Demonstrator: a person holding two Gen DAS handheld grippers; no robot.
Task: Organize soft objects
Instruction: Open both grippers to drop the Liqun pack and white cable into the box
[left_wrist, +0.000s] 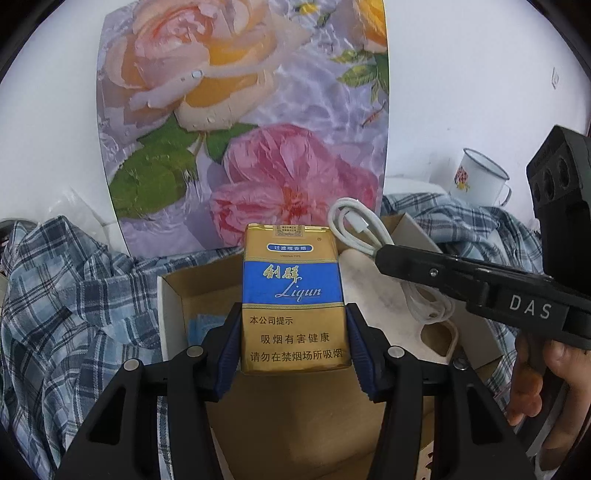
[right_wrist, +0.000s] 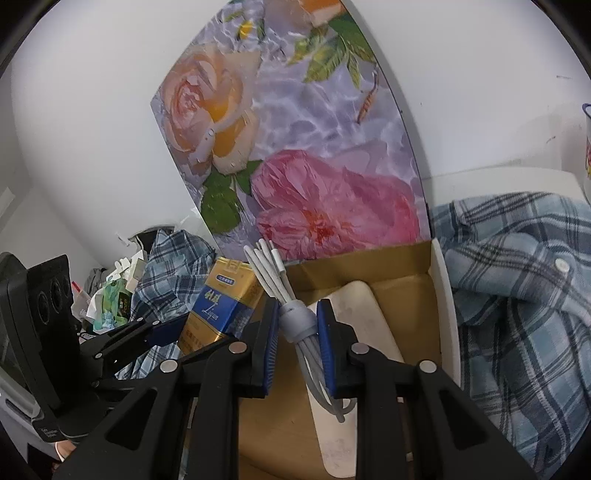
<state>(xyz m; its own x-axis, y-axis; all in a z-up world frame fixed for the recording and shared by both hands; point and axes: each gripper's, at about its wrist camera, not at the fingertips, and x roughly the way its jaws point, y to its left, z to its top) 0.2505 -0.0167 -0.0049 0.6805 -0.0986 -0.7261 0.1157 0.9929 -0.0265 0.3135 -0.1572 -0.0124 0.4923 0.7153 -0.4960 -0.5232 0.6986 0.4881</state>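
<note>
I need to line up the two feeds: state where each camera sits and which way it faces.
Left wrist: on the left tongs, looking down into the cardboard box; they grip the cigarette pack; a hand shows right.
Right wrist: on the right tongs, facing the same box, clamping the white cable.
Shared: floral panel, plaid shirt, pack, cable, box.

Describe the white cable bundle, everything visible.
The white cable bundle is a thin charging-type cord coiled into long loops, cinched mid-length by a grey strap. A white plug end shows among the upper loops. It looks like flexible rubbery plastic. The right gripper is shut on it at the strap, blue pads pressing both sides. It hangs tilted above the open cardboard box, loops up, loose ends trailing down over a pale flat item inside.
</note>
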